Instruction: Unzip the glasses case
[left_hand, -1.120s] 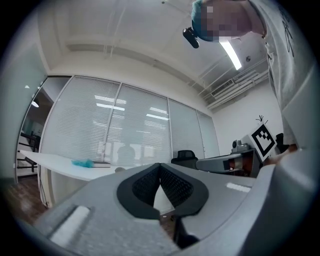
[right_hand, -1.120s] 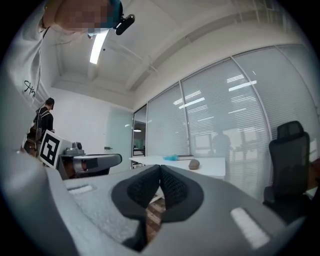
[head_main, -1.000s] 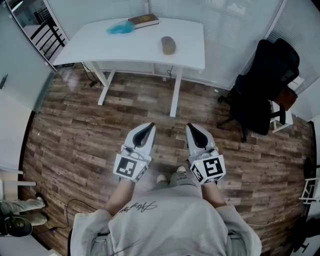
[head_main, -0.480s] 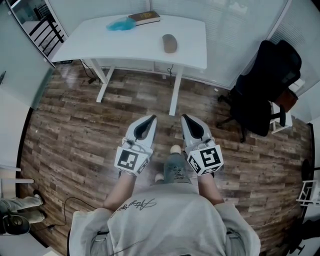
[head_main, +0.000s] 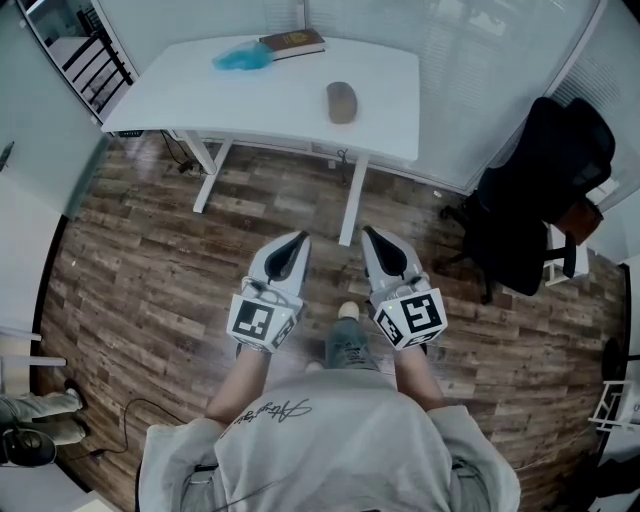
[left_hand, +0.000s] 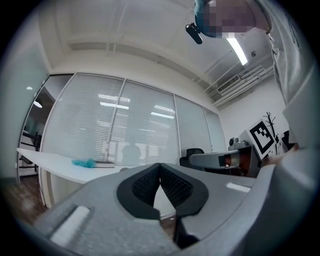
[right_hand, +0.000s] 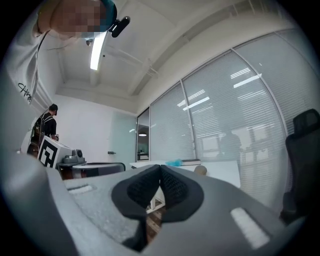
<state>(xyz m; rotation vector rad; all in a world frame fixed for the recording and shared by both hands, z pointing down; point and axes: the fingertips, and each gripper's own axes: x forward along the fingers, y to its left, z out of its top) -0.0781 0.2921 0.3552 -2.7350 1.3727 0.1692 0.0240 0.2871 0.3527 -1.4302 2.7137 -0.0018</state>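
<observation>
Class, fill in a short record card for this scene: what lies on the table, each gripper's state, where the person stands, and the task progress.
Table: white table
On it: glasses case, book, teal fluffy item
Left gripper: shut, empty
Right gripper: shut, empty
Person: on the wooden floor, apart from the table, facing it
Nearby: black office chair
Progress: case untouched; zip too small to read

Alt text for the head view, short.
A person on a wood floor holds the left gripper and right gripper, jaws shut and empty, toward a white desk ahead. On it lie a glasses case, a book and something blue; a black chair stands at right.
</observation>
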